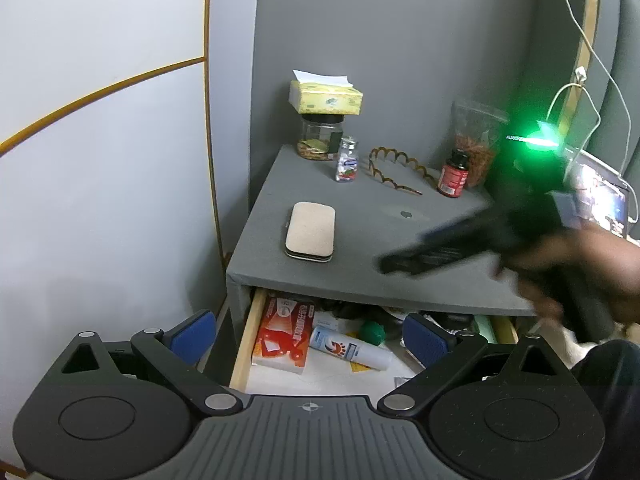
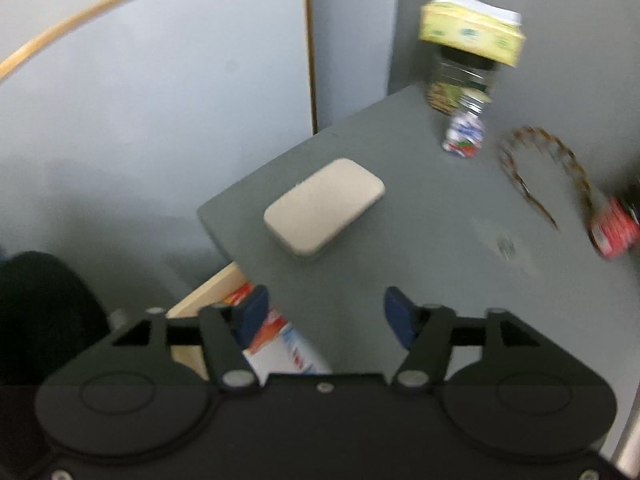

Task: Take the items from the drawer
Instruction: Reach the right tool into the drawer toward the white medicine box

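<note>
While both grippers gape empty, red box (image 1: 282, 334) and white tube (image 1: 350, 348) (in drawer (image 1: 248, 336)) lie between left gripper (image 1: 308, 336) fingers; right gripper (image 2: 326, 312) hovers above.

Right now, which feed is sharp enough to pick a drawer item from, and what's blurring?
Left wrist view: sharp on the open drawer and red box; only the right gripper smears, with green LED glare above it. Right wrist view: motion-blurred throughout, tissue box and headband smeared.
</note>
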`<action>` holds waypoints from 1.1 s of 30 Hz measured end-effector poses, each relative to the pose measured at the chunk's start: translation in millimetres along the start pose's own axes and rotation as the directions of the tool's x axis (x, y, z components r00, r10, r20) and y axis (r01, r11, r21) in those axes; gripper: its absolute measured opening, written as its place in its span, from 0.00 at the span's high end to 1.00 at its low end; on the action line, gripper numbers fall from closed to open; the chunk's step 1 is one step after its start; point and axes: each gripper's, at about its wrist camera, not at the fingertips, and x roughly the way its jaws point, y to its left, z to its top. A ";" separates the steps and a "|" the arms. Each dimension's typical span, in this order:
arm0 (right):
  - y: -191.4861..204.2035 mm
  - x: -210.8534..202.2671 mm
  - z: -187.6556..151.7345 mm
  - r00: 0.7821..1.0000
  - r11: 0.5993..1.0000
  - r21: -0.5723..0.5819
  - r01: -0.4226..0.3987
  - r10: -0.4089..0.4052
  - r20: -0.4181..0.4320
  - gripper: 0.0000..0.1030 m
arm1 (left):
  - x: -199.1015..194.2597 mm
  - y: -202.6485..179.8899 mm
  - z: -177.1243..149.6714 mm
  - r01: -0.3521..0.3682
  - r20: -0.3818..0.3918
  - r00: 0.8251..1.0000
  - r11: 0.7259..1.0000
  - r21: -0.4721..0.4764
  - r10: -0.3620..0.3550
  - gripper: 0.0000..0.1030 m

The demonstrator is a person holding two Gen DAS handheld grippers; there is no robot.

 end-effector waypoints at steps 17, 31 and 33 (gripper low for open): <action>-72.8 6.9 -100.3 0.949 0.942 0.283 0.179 -0.089 -0.303 0.29 | 1.0 -11.4 -8.2 -0.004 -0.008 1.000 0.998 0.065 0.004 0.00; -74.4 113.8 -122.2 0.825 0.960 -0.011 0.281 -0.248 -0.508 0.23 | 0.3 -15.7 -11.6 -0.005 -0.003 1.000 0.996 0.094 0.005 0.00; -76.3 118.1 -125.3 0.822 0.962 -0.007 0.273 -0.237 -0.518 0.21 | 1.6 -16.5 -12.3 -0.006 -0.007 1.000 0.995 0.100 0.006 0.00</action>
